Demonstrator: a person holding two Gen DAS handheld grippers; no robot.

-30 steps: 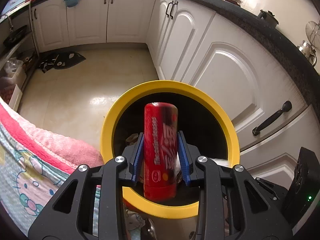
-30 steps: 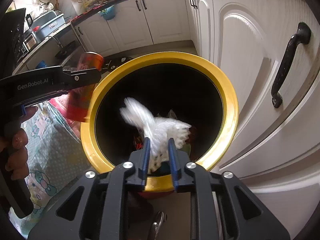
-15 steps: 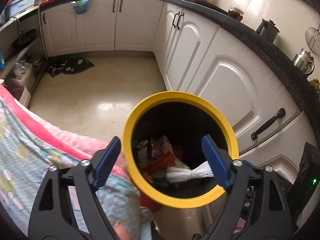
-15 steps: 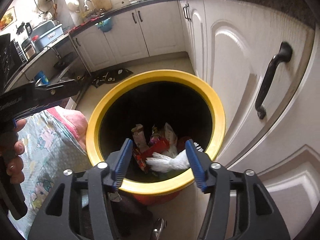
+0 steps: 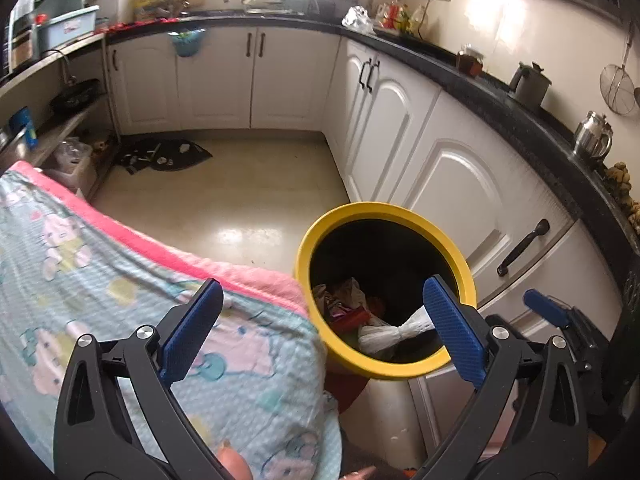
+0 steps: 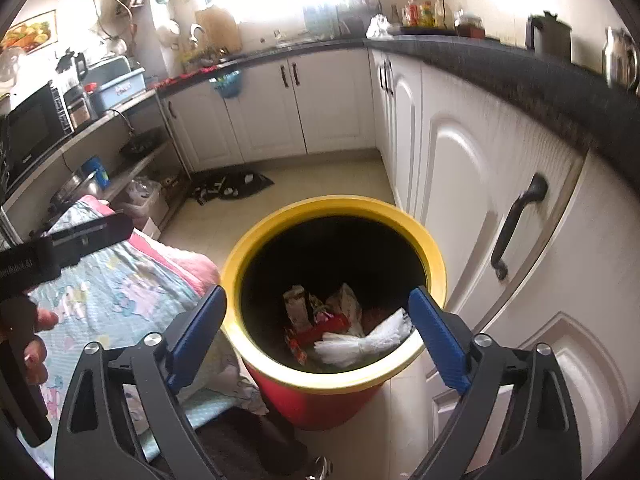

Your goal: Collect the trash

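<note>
A red trash bin with a yellow rim (image 6: 434,256) stands on the floor beside the white cabinets; it also shows in the left wrist view (image 5: 304,256). Inside lie a white wad (image 6: 360,344), a red can (image 6: 326,326) and several wrappers; the wad (image 5: 384,334) and can (image 5: 352,318) show in the left wrist view too. My left gripper (image 5: 324,328) is open and empty, above the bin's near left edge. My right gripper (image 6: 318,334) is open and empty, above the bin's near side.
A table with a blue and pink cartoon cloth (image 5: 100,272) lies left of the bin. White cabinets with black handles (image 6: 516,224) run along the right. A dark mat (image 5: 164,154) lies on the tiled floor. Shelves with kitchenware stand at far left.
Both grippers opened: the left let the red can drop and the right let the white wad drop into the bin. Both have since pulled up and back from the bin.
</note>
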